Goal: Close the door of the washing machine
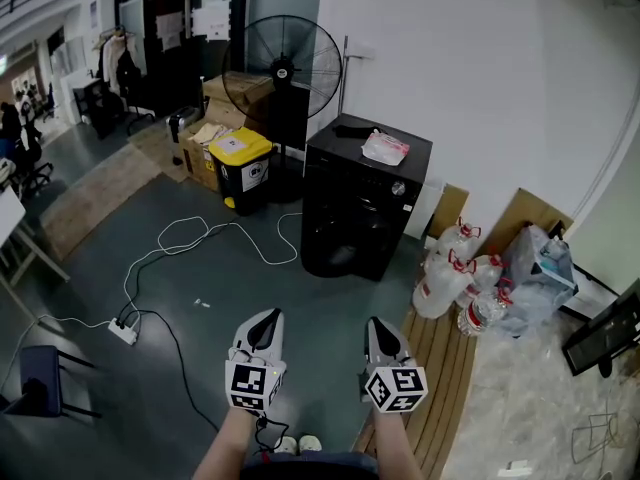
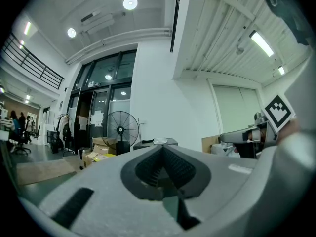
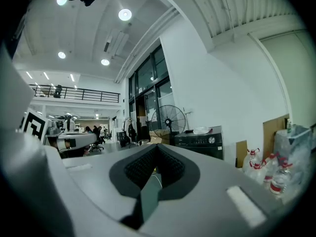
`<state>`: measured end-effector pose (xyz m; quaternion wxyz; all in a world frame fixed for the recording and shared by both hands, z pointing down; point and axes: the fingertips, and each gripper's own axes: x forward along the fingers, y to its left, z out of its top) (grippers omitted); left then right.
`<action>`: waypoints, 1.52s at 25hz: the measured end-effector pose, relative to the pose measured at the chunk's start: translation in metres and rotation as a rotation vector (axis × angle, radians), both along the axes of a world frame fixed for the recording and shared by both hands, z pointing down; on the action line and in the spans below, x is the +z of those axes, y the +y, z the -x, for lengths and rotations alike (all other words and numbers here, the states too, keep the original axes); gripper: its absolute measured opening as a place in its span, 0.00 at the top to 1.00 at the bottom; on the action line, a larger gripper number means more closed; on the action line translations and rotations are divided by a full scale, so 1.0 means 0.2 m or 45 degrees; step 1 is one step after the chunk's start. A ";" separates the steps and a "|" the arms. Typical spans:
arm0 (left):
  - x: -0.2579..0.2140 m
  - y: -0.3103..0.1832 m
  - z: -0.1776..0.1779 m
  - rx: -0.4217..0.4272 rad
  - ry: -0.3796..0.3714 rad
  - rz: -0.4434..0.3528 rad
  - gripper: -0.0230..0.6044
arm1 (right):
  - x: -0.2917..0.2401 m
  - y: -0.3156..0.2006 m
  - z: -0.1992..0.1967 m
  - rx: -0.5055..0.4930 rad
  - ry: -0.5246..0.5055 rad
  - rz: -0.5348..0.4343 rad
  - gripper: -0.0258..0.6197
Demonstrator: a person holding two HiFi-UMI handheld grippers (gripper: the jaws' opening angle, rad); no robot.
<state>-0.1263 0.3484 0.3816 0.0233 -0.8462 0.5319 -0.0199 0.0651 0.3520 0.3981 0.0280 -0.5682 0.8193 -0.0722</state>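
Black washer [image 1: 362, 203]: one, against the wall beside one fan [image 1: 282, 68], well ahead of both claws. Left gripper [image 1: 267, 320] and right gripper [image 1: 376, 326]: jaws fully clenched, holding nothing.

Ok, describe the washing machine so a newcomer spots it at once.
Follow the white wall to the black pedestal fan. Just right of it in the head view stands the washing machine, a black box with a small pink-and-white packet on top; the water jugs beside it are clear plastic.
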 end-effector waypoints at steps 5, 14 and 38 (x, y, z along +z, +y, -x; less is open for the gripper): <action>0.03 0.01 0.00 0.021 0.028 0.026 0.95 | 0.01 0.02 0.00 0.000 0.001 0.006 0.94; 0.06 0.01 0.03 0.055 0.057 0.040 0.74 | 0.01 0.02 0.00 0.007 -0.003 0.001 0.94; 0.16 -0.35 0.07 0.147 0.026 0.076 0.63 | 0.09 -0.28 0.00 0.104 -0.022 0.022 0.94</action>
